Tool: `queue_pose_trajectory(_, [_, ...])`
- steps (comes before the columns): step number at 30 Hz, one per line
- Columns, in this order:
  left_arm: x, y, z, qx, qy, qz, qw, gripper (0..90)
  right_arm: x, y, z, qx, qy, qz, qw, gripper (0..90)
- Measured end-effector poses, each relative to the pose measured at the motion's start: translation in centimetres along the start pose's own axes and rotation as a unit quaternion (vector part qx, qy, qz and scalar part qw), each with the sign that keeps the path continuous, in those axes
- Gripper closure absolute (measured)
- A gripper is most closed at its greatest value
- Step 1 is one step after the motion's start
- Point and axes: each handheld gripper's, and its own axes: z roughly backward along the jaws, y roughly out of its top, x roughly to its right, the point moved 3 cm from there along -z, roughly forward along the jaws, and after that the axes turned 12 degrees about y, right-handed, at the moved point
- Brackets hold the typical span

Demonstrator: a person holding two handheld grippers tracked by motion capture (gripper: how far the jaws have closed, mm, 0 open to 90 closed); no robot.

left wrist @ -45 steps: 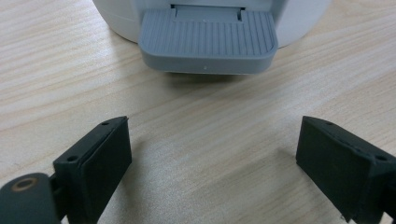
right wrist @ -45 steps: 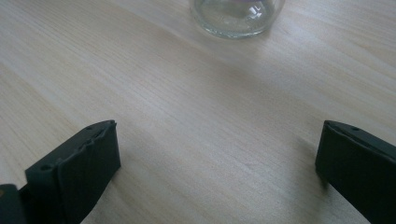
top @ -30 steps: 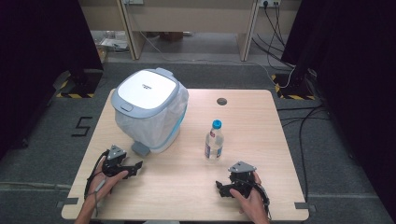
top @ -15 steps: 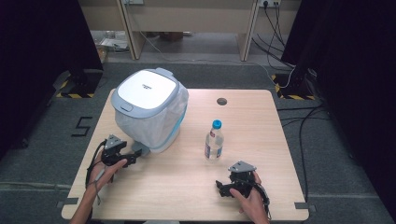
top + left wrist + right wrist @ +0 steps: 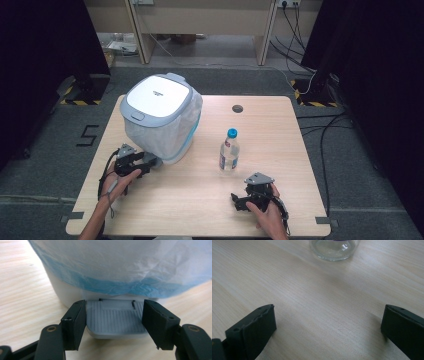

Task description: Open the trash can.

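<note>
at a pale wooden table (image 5: 200,200), the left gripper (image 5: 113,322) sits at the foot of a white pedal bin with a grey-rimmed lid and a blue-edged plastic liner (image 5: 160,117), which stands on the table's far left. its black jaws, which have just been closing, flank the grey ribbed foot pedal (image 5: 115,320), almost touching its sides. the right gripper (image 5: 328,332) rests low over bare wood near the table's front edge, jaws spread wide and empty. a clear plastic water bottle with a blue cap (image 5: 229,151) stands upright just beyond it.
</note>
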Motion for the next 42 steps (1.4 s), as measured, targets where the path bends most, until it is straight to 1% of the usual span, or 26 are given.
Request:
queue_pose_trajectory(2, [1.0,-0.2,0.2,0.004,-0.005,-0.008,0.9999,35.6,0.0,0.0,0.0,-0.001,0.0,-0.001,1.0,0.0])
queue_pose_trajectory(3, [1.0,-0.2,0.2,0.004,-0.005,-0.008,0.9999,35.3,0.0,0.0,0.0,-0.001,0.0,-0.001,1.0,0.0])
queue_pose_trajectory(4, [1.8,-0.3,0.3,0.004,-0.013,-0.012,0.9998,35.3,0.0,0.0,0.0,-0.001,0.0,-0.002,1.0,0.0])
queue_pose_trajectory(5, [2.5,-0.3,0.4,0.007,-0.015,-0.016,0.9997,34.1,0.0,0.0,0.0,0.0,-0.001,-0.001,1.0,0.0])
queue_pose_trajectory(6, [2.5,-0.3,0.4,0.007,-0.015,-0.016,0.9997,33.9,0.0,0.0,0.0,0.0,-0.001,-0.001,1.0,0.0])
queue_pose_trajectory(8, [3.7,-0.4,0.5,0.007,-0.015,-0.022,0.9996,32.2,0.0,0.0,0.0,0.0,-0.001,-0.001,1.0,0.0])
queue_pose_trajectory(9, [4.5,-0.6,0.6,0.005,-0.01,-0.033,0.9994,31.3,0.0,0.0,0.0,0.0,-0.001,-0.001,1.0,0.1])
queue_pose_trajectory(10, [5.2,-0.8,0.6,0.008,-0.01,-0.038,0.9992,31.2,0.0,0.0,0.0,0.0,-0.001,-0.001,1.0,0.1])
queue_pose_trajectory(12, [6.0,-0.9,0.6,0.009,-0.019,-0.042,0.9989,31.1,0.0,0.0,0.0,0.001,-0.001,-0.001,1.0,0.1])
queue_pose_trajectory(14, [6.6,-1.0,0.7,0.008,-0.027,-0.046,0.9985,31.0,0.0,0.0,0.0,0.0,-0.001,-0.001,1.0,0.0])
queue_pose_trajectory(16, [6.8,-1.0,0.7,0.01,-0.028,-0.048,0.9984,29.7,0.0,0.0,0.0,0.0,-0.001,-0.001,1.0,0.0])
queue_pose_trajectory(17, [7.2,-0.8,1.1,0.024,-0.024,-0.049,0.9982,29.5,0.0,0.0,0.0,0.0,-0.001,-0.001,1.0,0.0])
queue_pose_trajectory(19, [7.3,-0.7,1.3,0.029,-0.023,-0.049,0.9981,29.6,0.0,0.0,0.0,0.0,-0.001,-0.001,1.0,0.0])
queue_pose_trajectory(20, [7.9,-0.4,1.8,0.042,-0.022,-0.055,0.9974,29.6,0.0,0.0,0.0,0.0,-0.001,-0.001,1.0,0.1])
queue_pose_trajectory(22, [8.1,-0.3,1.9,0.044,-0.023,-0.059,0.997,29.4,0.0,0.0,0.0,0.0,-0.001,-0.001,1.0,0.1])
queue_pose_trajectory(23, [8.6,-0.1,1.8,0.04,-0.033,-0.067,0.9964,28.9,0.0,0.0,0.0,0.0,-0.001,-0.001,1.0,0.1])
queue_pose_trajectory(26, [8.8,-0.2,1.1,0.033,-0.036,-0.067,0.9965,28.9,0.0,0.0,0.0,0.001,-0.001,-0.001,1.0,0.1])
queue_pose_trajectory(27, [8.9,-0.2,0.5,0.029,-0.033,-0.071,0.9965,28.9,0.0,0.0,0.0,0.0,-0.001,-0.001,1.0,0.1])
queue_pose_trajectory(29, [8.9,-0.2,0.2,0.029,-0.032,-0.074,0.9963,28.7,0.0,0.0,0.0,0.0,-0.001,-0.001,1.0,0.1])
queue_pose_trajectory(30, [8.9,-0.1,0.0,0.031,-0.026,-0.073,0.9965,28.6,0.0,0.0,0.0,0.0,-0.001,-0.001,1.0,0.1])
queue_pose_trajectory(31, [8.9,0.2,-0.1,0.028,-0.029,-0.061,0.9973,27.8,0.0,0.0,0.0,0.0,-0.001,-0.001,1.0,0.1])
queue_pose_trajectory(32, [8.8,0.3,-0.2,0.025,-0.023,-0.06,0.9976,27.9,0.0,0.0,0.0,0.0,-0.001,-0.001,1.0,0.1])
queue_pose_trajectory(35, [8.6,0.4,-0.5,0.028,-0.029,-0.049,0.998,28.1,0.0,0.0,0.0,0.0,-0.001,-0.001,1.0,0.1])
queue_pose_trajectory(38, [8.5,0.5,-0.8,0.028,-0.029,-0.044,0.9982,28.4,0.0,0.0,0.0,0.001,-0.001,-0.001,1.0,0.1])
queue_pose_trajectory(39, [8.3,0.8,-1.2,0.03,-0.025,-0.039,0.9985,28.6,0.0,0.0,0.0,0.0,-0.001,-0.001,1.0,0.0])
queue_pose_trajectory(42, [8.1,1.2,-1.8,0.031,-0.021,-0.039,0.9985,28.5,0.0,0.0,0.0,0.0,-0.001,-0.001,1.0,0.1])
